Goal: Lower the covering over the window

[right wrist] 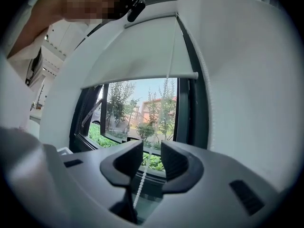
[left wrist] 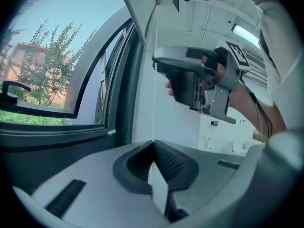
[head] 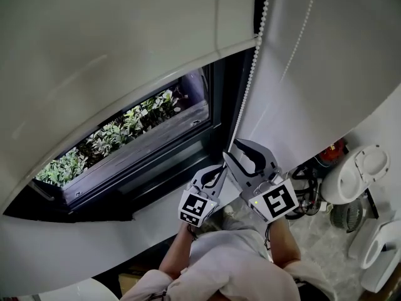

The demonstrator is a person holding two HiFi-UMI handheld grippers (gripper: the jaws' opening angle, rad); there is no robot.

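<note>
A white roller blind [head: 94,74] hangs partway down over the dark-framed window [head: 144,143]. In the right gripper view its bottom bar [right wrist: 142,80] crosses the upper glass. A white bead chain [head: 250,86] runs down the right side of the frame. My left gripper [head: 214,173] is shut on the chain [left wrist: 154,103], which enters its closed jaws [left wrist: 153,145]. My right gripper [head: 240,157] is just above and to the right of the left one. It is open, with the chain [right wrist: 141,179] hanging loose between its jaws [right wrist: 152,158], close to the left pad.
The window sash stands ajar, its handle [left wrist: 12,87] at the left; green shrubs [head: 119,130] lie outside. White wall [head: 326,74] is to the right of the chain. White appliances [head: 354,174] and cables [head: 307,184] lie on the floor at the right.
</note>
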